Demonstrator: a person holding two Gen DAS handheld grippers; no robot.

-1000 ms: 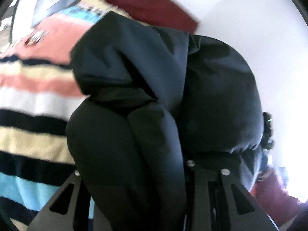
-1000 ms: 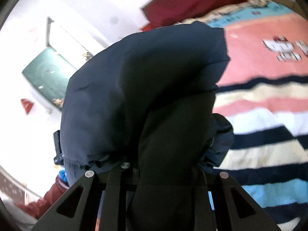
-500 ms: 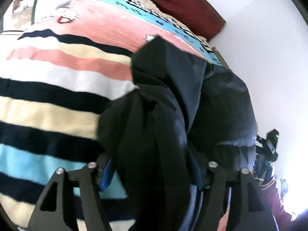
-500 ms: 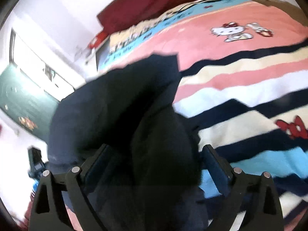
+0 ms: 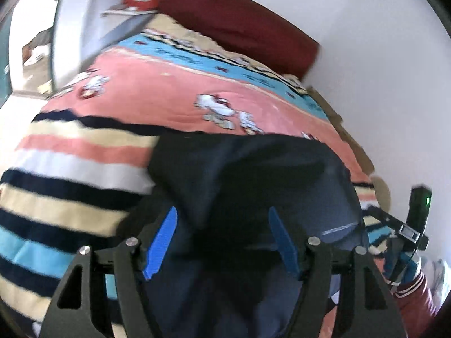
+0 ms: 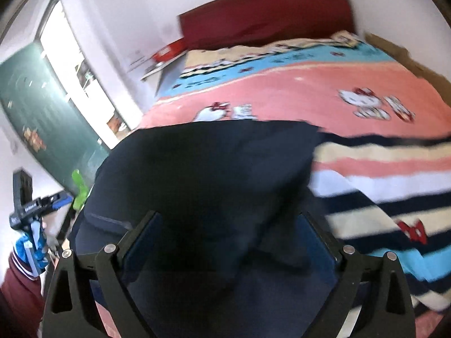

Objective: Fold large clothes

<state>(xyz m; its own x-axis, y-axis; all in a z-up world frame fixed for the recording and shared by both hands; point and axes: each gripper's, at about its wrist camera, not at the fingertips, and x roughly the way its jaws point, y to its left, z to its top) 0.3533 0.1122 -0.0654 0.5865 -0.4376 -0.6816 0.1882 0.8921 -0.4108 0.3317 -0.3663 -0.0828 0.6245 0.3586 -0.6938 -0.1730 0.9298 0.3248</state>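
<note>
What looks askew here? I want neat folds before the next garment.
The dark navy garment lies on the striped blanket as a rumpled heap with uneven edges, not a flat rectangle. Both the left gripper and the right gripper stand open above it.

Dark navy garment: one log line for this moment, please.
dark navy fabric garment: lying on striped bedspread | left hand-held gripper: open, just released | right hand-held gripper: open, just released

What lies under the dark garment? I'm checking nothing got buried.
Around the dark garment only the striped blanket shows; whatever lies directly beneath is covered.
</note>
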